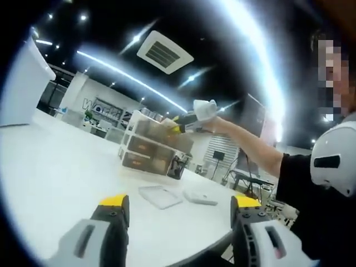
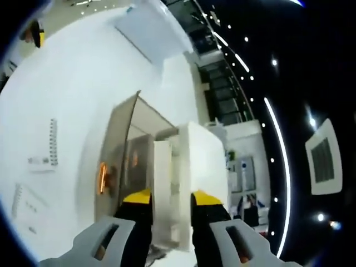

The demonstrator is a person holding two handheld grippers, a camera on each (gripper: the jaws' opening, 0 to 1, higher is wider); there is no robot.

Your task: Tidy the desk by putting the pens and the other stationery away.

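My right tongs [image 2: 171, 196] gripped a white box [image 2: 196, 161] at the drawers [image 1: 153, 149]. Left tongs [image 1: 179, 201] were wide, empty. Two items [image 1: 160, 196] still sat on the table [image 1: 61, 167].

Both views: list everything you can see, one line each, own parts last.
Desk: one, white, under everything.
Drawer unit: one, clear with white frame, mid-desk; its top sits under the right tongs in the right gripper view.
Flat tray: one, clear, on the desk in front of the drawer unit.
Flat white item: one, beside the tray; too blurred to name.
White box: one, far left on the desk.
White block: one, between the right tongs' jaws, above the drawer unit.
Ceiling vent: one, white, overhead.
Left tongs: yellow-tipped, open, holding nothing.
Right tongs: yellow-tipped, closed on the white block.
Person's arm: reaching to the drawer unit's top.
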